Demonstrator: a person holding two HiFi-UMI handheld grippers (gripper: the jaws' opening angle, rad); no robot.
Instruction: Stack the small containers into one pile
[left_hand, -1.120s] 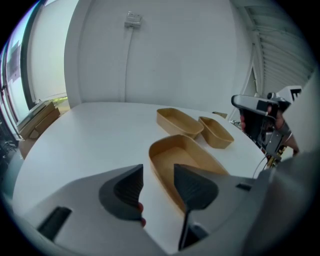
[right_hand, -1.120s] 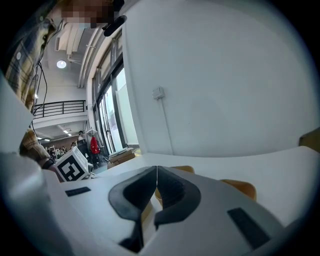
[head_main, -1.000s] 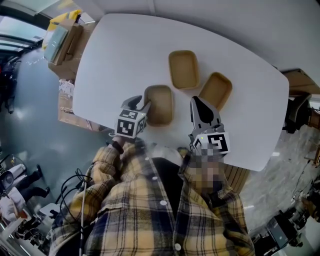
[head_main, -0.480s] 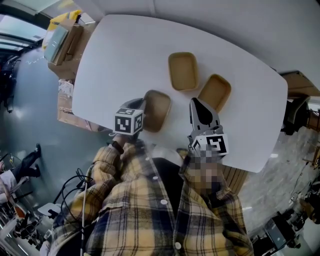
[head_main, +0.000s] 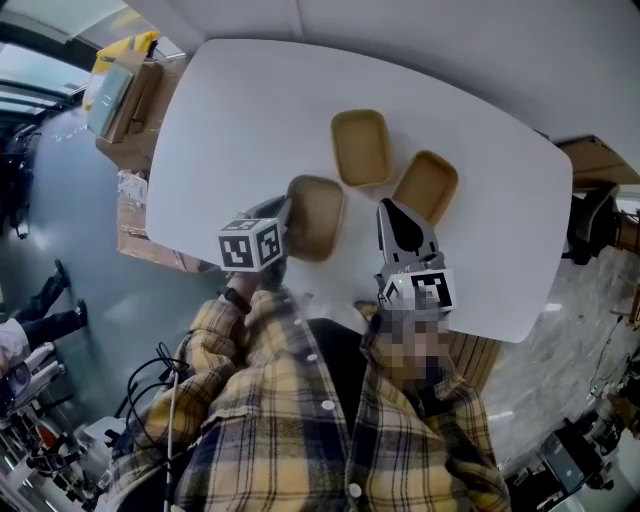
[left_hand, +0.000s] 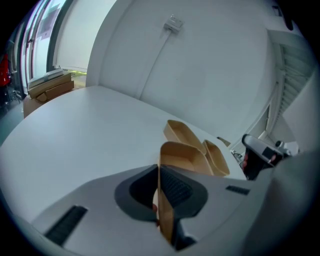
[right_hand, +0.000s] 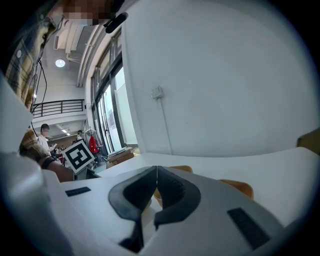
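White table (head_main: 230, 110), grey floor (head_main: 60, 200).
At 6 o'clock, left gripper (head_main: 288, 212) clamps tray (head_main: 320, 215) rim; right gripper (head_main: 391, 206) closed, empty (cartons (head_main: 118, 80) off-table, 10 o'clock).

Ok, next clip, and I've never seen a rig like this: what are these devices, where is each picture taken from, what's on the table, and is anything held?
There is no robot here. A person holds a hand-operated two-jaw gripper in each hand. The head view looks steeply down from a camera on the person's head. The other two views come from cameras riding on the grippers, each looking along its own jaws.

On the white table are three tan oblong containers, none stacked yet: the near container, the middle container beyond it, and the right container.

The left gripper is shut on the near container's side wall, which shows pinched between its pads in the left gripper view. The right gripper is shut and empty, its tip between the near and right containers.
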